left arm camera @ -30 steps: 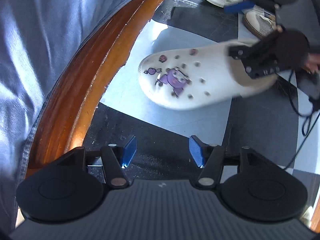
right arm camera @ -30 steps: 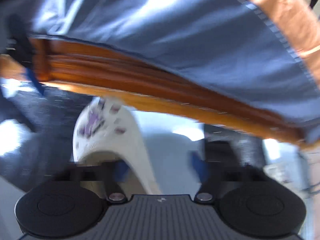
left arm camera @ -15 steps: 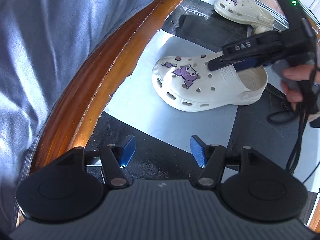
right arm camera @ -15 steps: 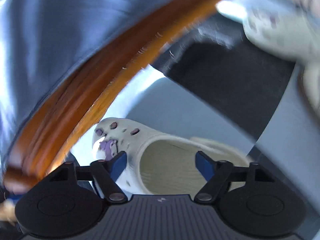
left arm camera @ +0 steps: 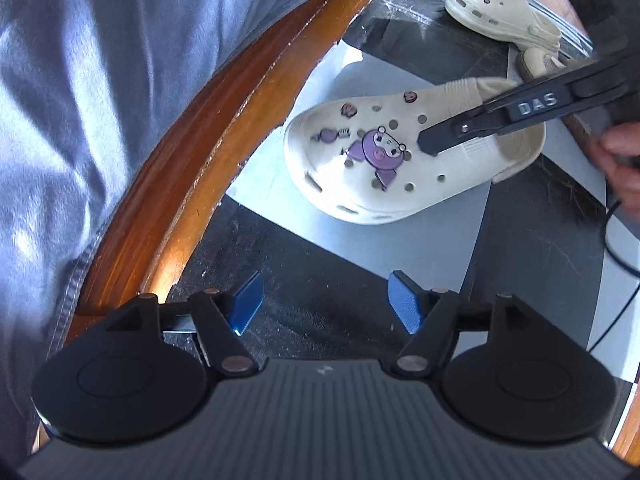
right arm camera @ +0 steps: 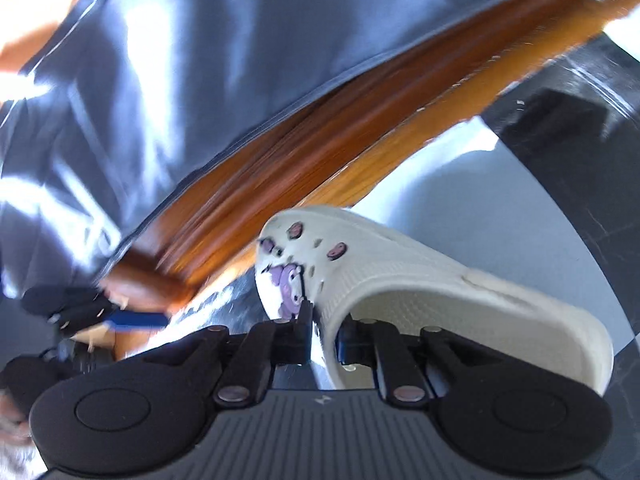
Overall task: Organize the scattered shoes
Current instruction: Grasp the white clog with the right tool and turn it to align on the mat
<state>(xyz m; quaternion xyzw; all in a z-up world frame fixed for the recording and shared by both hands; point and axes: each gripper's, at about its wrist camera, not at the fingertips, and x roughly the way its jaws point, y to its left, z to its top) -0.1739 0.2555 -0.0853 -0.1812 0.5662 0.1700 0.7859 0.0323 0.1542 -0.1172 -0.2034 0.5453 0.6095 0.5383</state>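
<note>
A white clog with purple charms (left arm camera: 384, 164) lies on a pale floor tile next to the wooden bed frame. My right gripper (right arm camera: 323, 334) is shut on the clog's (right arm camera: 400, 280) upper rim at the foot opening; in the left wrist view its black finger (left arm camera: 488, 122) reaches over the clog from the right. My left gripper (left arm camera: 322, 306) is open and empty, low over a black tile in front of the clog. A second white clog (left arm camera: 500, 16) lies farther back, with a beige shoe (left arm camera: 540, 62) beside it.
A curved wooden frame (left arm camera: 224, 128) with blue-grey fabric (left arm camera: 100, 80) above it runs along the left. The floor is black and pale checkered tile (left arm camera: 532, 248). A black cable (left arm camera: 616, 240) trails at the right.
My right gripper was open around the clog's opening half a second ago and has closed on its upper rim. The clog has turned slightly. My left gripper has stayed put.
</note>
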